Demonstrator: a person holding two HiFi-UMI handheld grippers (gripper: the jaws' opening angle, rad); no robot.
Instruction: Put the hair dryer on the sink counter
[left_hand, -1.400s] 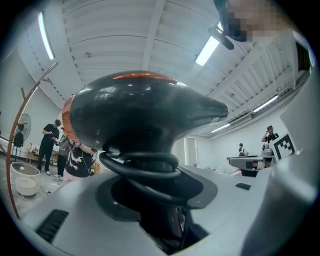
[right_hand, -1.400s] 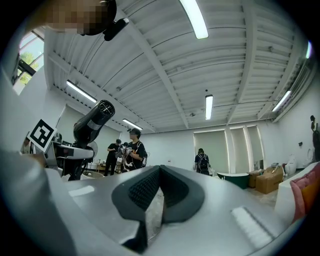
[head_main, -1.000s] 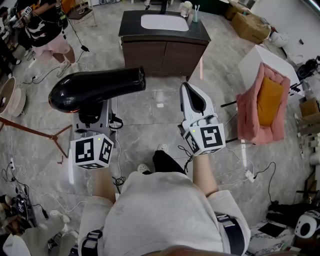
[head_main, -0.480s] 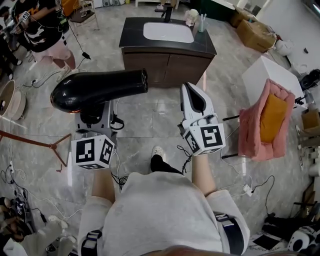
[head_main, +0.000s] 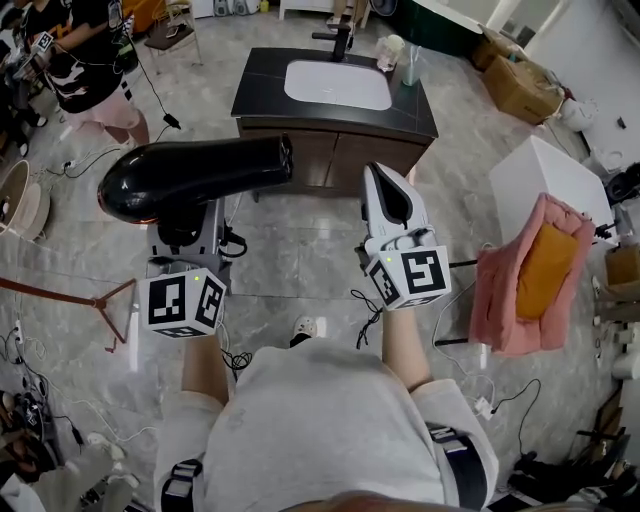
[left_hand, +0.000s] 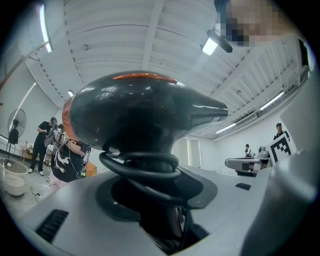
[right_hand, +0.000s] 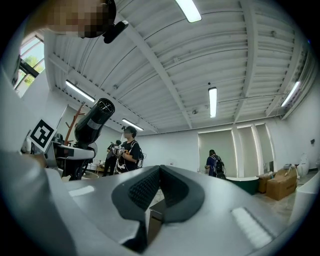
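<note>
Noted: left gripper (head_main: 187, 236) was clamped on the hair dryer (head_main: 190, 178) handle; rigid, top-heavy, glossy shell judged slippery. The right gripper (head_main: 383, 182) was closed together, empty.

Both forearms reach forward; left gripper (head_main: 187, 232) clamps the hair dryer (head_main: 200, 172) handle, right gripper (head_main: 380, 182) (empty) seemingly closed.

You're closer to the sink table (head_main: 262, 85) now: it sits lower and larger in the head view, and the nozzle of the hair dryer (head_main: 190, 178) overlaps its dark front. The pink chair (head_main: 515, 280) slides down your right side. Only one shoe (head_main: 305, 326) shows ahead of you.
</note>
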